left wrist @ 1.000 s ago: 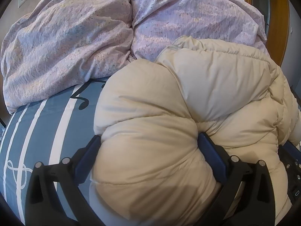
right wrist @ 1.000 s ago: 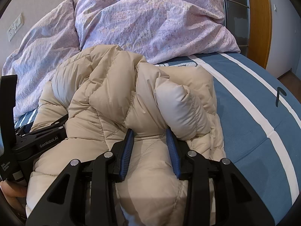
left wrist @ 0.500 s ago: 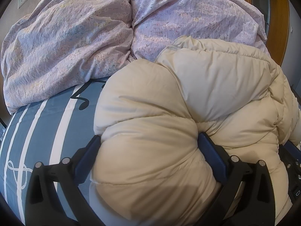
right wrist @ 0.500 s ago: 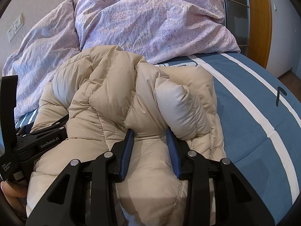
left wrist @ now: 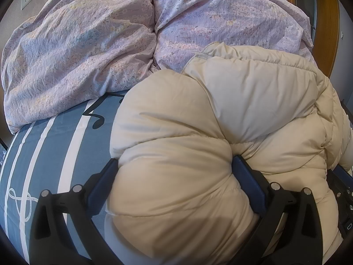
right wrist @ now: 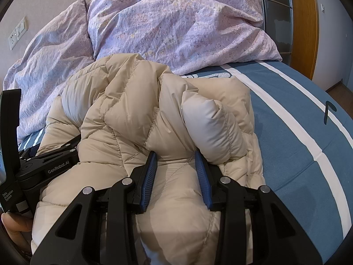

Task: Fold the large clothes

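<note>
A beige puffy down jacket (left wrist: 231,114) lies bunched on the blue striped bed. My left gripper (left wrist: 174,163) is shut on a thick fold of it, the blue pads pressing wide apart into the padding on both sides. My right gripper (right wrist: 176,159) is shut on a narrower fold of the same jacket (right wrist: 136,119), its pads dug into the quilted fabric. In the right wrist view the left gripper's black body (right wrist: 44,167) pokes out from under the jacket at the left, with a hand (right wrist: 13,227) at its handle.
A crumpled lilac duvet (left wrist: 88,44) (right wrist: 176,26) is heaped at the head of the bed behind the jacket. The blue sheet with white stripes (right wrist: 297,143) stretches to the right. A wooden door frame (right wrist: 302,22) stands at the far right, wall sockets (right wrist: 17,33) at the left.
</note>
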